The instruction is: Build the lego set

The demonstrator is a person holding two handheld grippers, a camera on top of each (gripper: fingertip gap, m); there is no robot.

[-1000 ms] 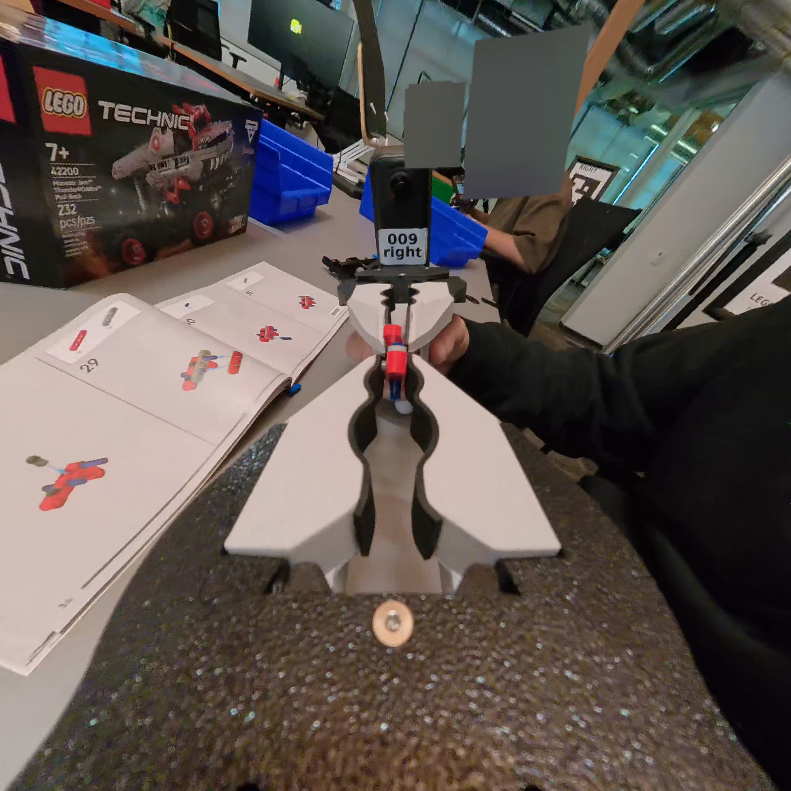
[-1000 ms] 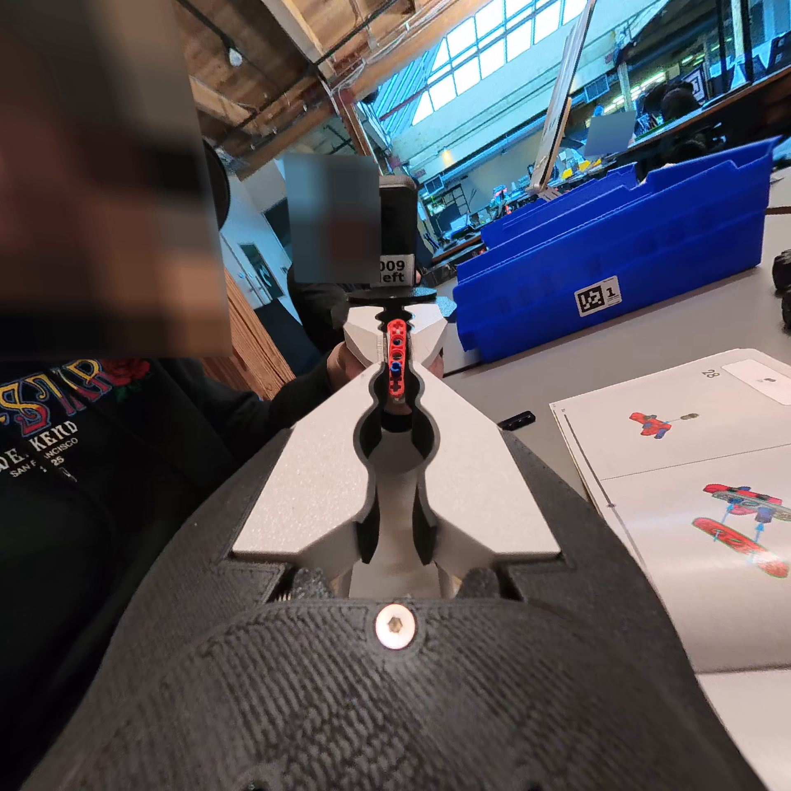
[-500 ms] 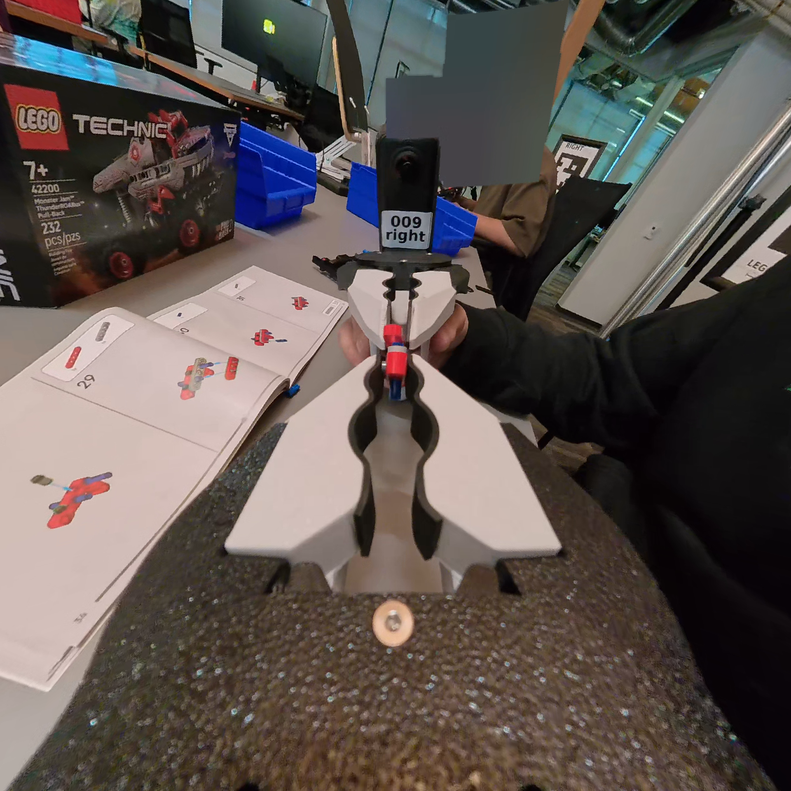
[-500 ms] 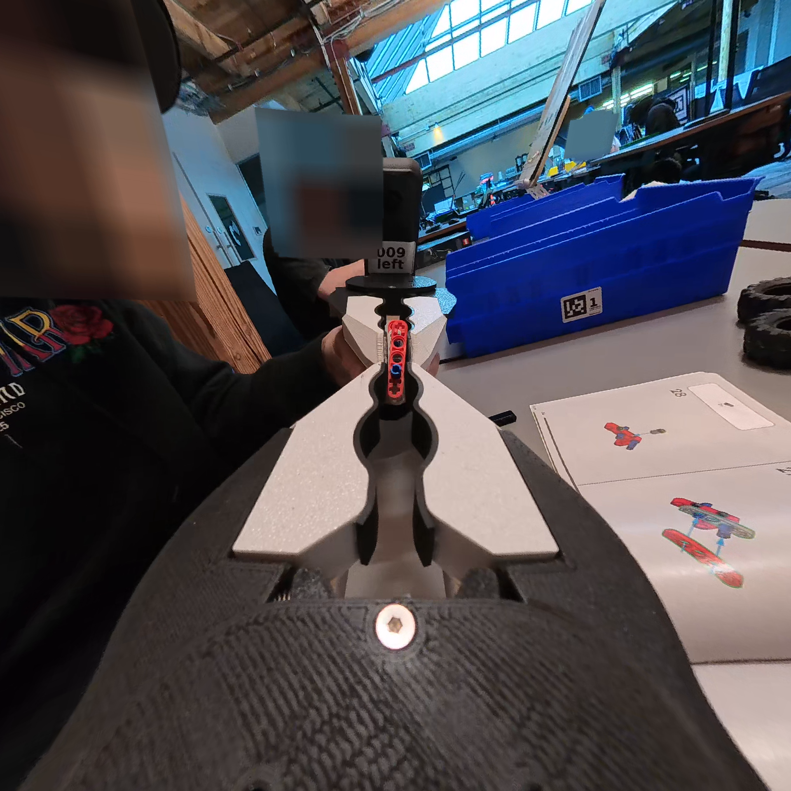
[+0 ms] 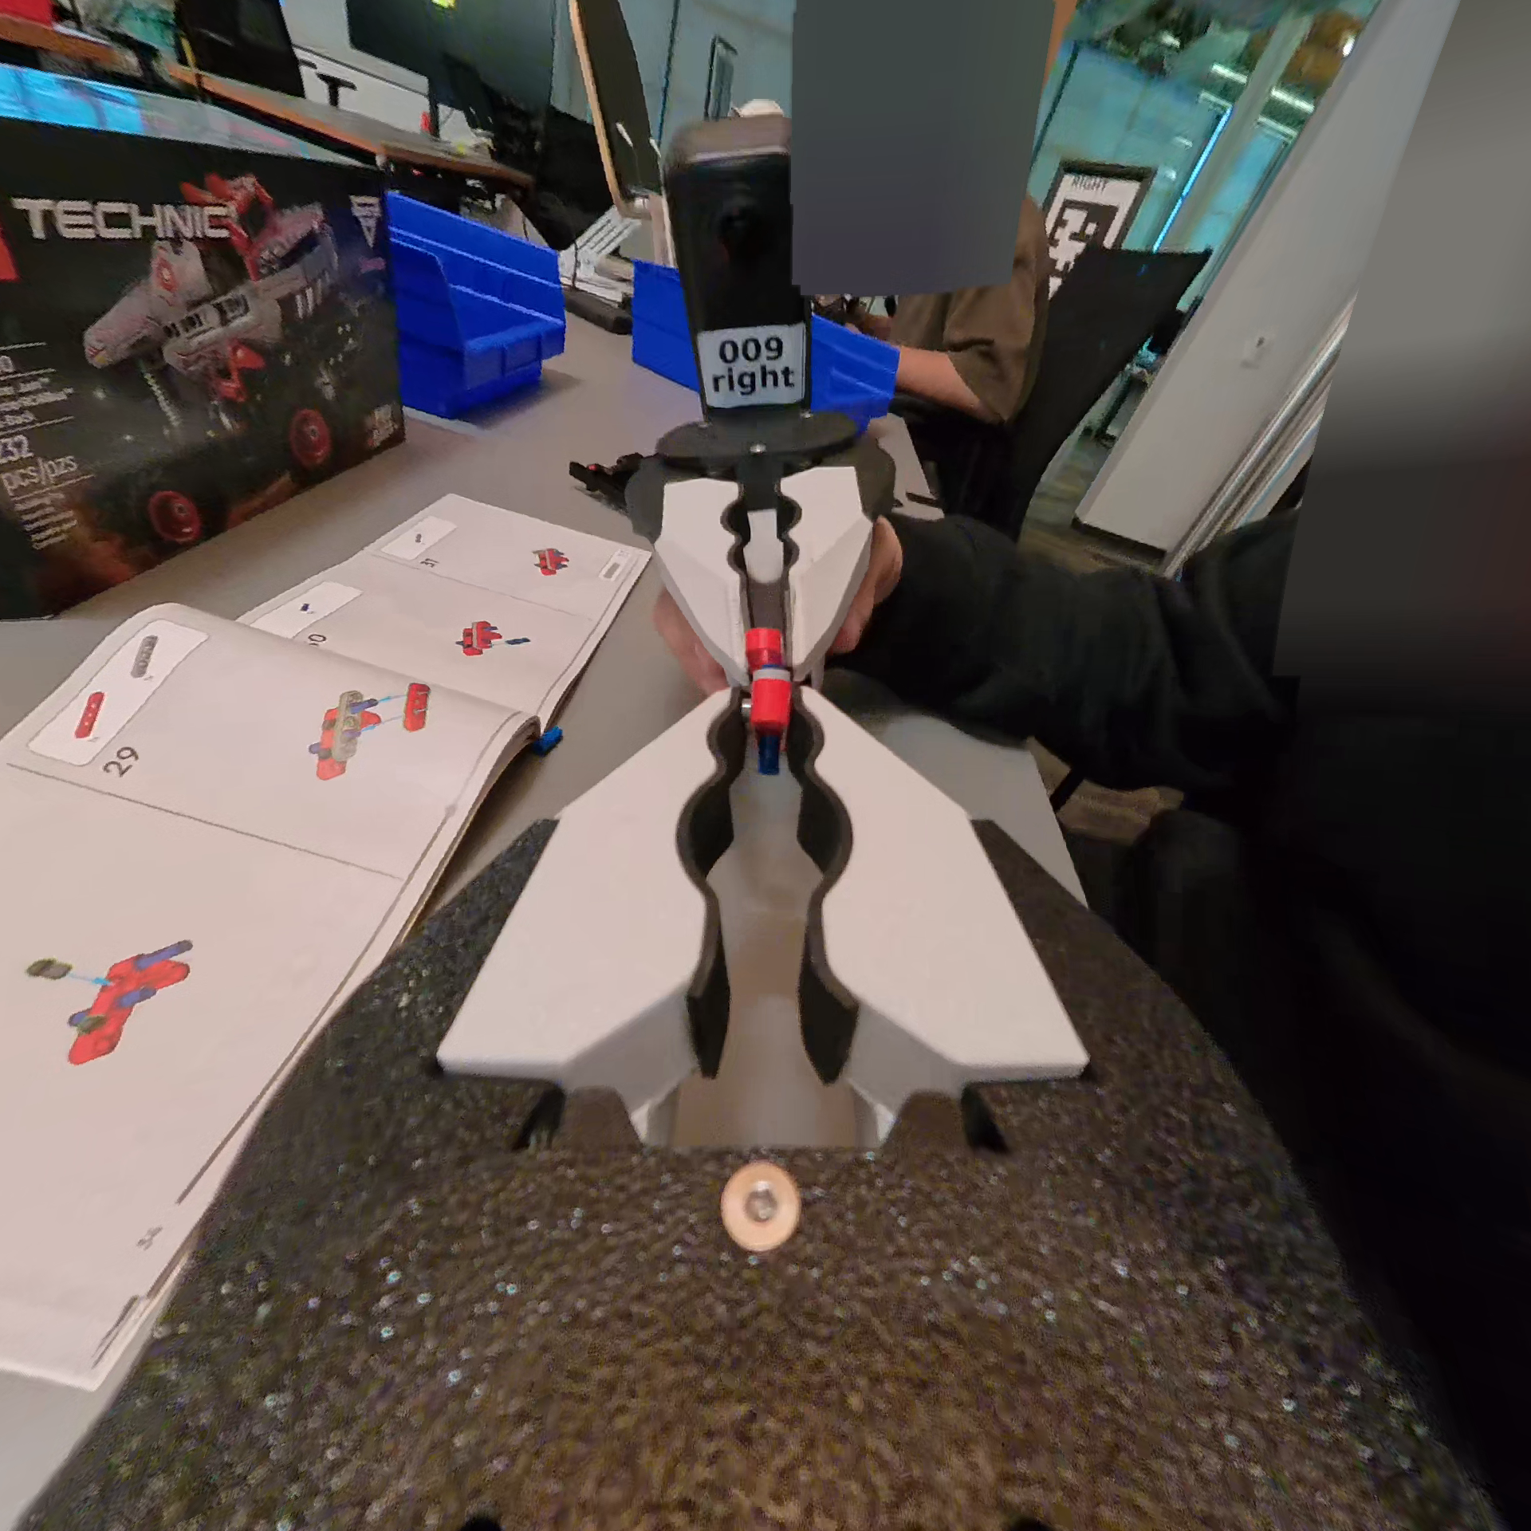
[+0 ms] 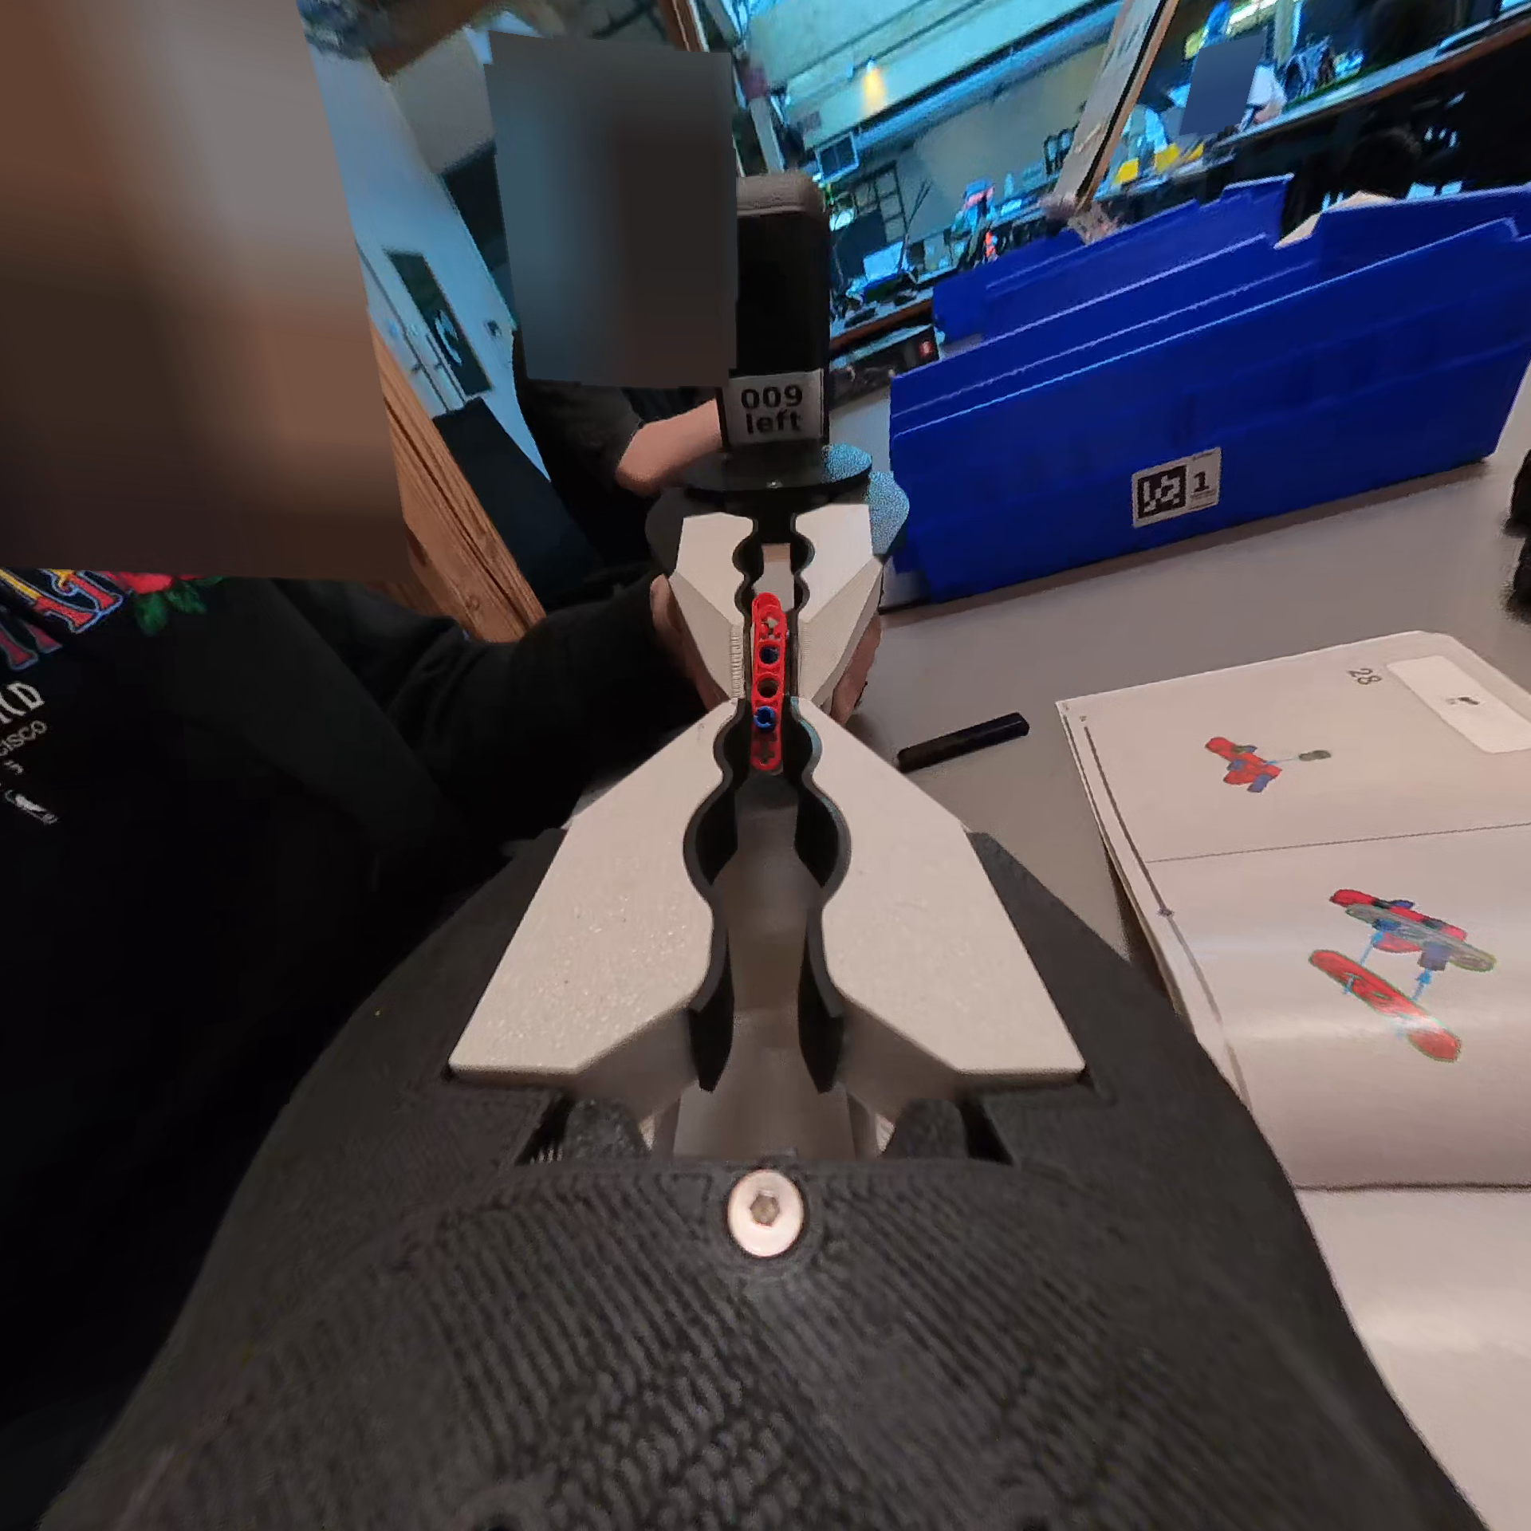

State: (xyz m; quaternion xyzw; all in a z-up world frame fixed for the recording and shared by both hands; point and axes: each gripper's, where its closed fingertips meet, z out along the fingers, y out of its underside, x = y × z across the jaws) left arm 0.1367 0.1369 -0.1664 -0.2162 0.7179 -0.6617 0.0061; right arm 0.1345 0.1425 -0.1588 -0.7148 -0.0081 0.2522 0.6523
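A small red lego assembly (image 5: pixel 768 702) with blue pins is held in the air between my two grippers, which meet tip to tip. In the left wrist view my left gripper (image 5: pixel 766 721) is shut on its near end, and a blue pin (image 5: pixel 769 755) pokes back between the fingers. The right gripper (image 5: pixel 764 654) faces it and is shut on the far red part. In the right wrist view the assembly shows as a red beam (image 6: pixel 767 679) with holes, standing upright. My right gripper (image 6: pixel 766 733) is shut on its lower end and the left gripper (image 6: pixel 770 617) on its upper end.
An open instruction booklet (image 5: pixel 248 787) lies on the grey table (image 5: pixel 514 431), and it also shows in the right wrist view (image 6: pixel 1325 870). A lego box (image 5: pixel 182 348) and blue bins (image 5: pixel 472 315) (image 6: pixel 1201 373) stand behind. A small black piece (image 6: pixel 961 737) lies beside the booklet. Black sleeves (image 5: pixel 1077 646) reach in. Less than 4 cm separates the two grippers' tips.
Both grippers stay shut on the red assembly and have drawn slightly closer together. The pair has shifted a little, so the background sits differently in both views.
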